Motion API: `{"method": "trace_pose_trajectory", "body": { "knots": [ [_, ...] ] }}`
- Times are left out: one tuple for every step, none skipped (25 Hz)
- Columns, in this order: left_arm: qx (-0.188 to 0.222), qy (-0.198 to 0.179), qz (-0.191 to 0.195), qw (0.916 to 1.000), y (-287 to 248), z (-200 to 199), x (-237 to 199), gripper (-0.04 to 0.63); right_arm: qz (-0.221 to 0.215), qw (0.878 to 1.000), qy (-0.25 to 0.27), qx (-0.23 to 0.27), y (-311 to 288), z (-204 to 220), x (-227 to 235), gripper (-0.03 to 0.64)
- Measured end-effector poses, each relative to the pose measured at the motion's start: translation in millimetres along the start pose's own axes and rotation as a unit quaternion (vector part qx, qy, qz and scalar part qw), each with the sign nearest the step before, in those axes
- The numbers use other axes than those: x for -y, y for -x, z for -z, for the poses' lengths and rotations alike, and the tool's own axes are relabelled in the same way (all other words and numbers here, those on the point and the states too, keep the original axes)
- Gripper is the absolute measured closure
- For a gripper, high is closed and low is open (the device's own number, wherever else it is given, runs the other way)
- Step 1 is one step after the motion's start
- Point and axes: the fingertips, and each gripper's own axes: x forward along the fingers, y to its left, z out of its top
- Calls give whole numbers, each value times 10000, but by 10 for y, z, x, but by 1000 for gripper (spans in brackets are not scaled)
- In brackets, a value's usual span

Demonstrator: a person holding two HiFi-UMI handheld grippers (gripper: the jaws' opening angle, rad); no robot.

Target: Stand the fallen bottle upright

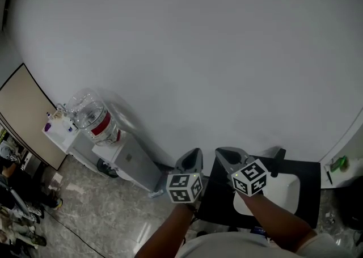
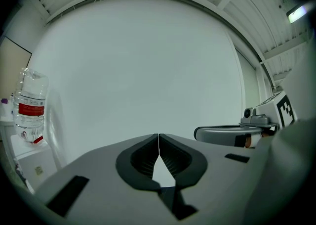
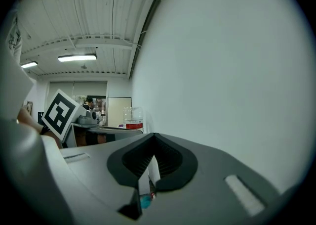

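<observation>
The bottle point(image 1: 93, 118) showed its red label point(image 1: 99, 126), but the print was far too small to read in any view. In the right gripper view its base sat hidden behind the left tool point(image 1: 194, 153). The left forearm point(image 1: 170, 231) and right forearm point(image 1: 272, 220) both ran off the head view's bottom edge. A green thing point(image 1: 339, 164) at the right edge was too small to tell. A blue speck point(image 3: 144, 201), low behind the jaws of the right tool point(image 3: 154, 140), stayed mostly hidden. People point(image 1: 11, 194) at far left were cut off by the frame.
</observation>
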Motion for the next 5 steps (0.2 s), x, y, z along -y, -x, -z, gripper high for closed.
{"method": "trace_pose_trajectory", "body": {
  "knots": [
    [-7, 6, -2, 10000, -1, 5, 2, 588, 11, 10000, 56, -8, -1, 1, -4, 615],
    [-15, 14, 0, 10000, -2, 12, 9, 588, 24, 9999, 111, -21, 1, 8, -4, 615],
    [-23, 22, 6, 10000, -4, 18, 18, 588, 38, 9999, 147, -34, 5, 17, -1, 615],
    [-29, 28, 12, 10000, -6, 24, 29, 588, 50, 9998, 167, -44, 10, 27, 5, 615],
    [-36, 34, 18, 10000, -9, 29, 40, 588, 62, 9998, 182, -53, 15, 36, 11, 615]
  ]
}}
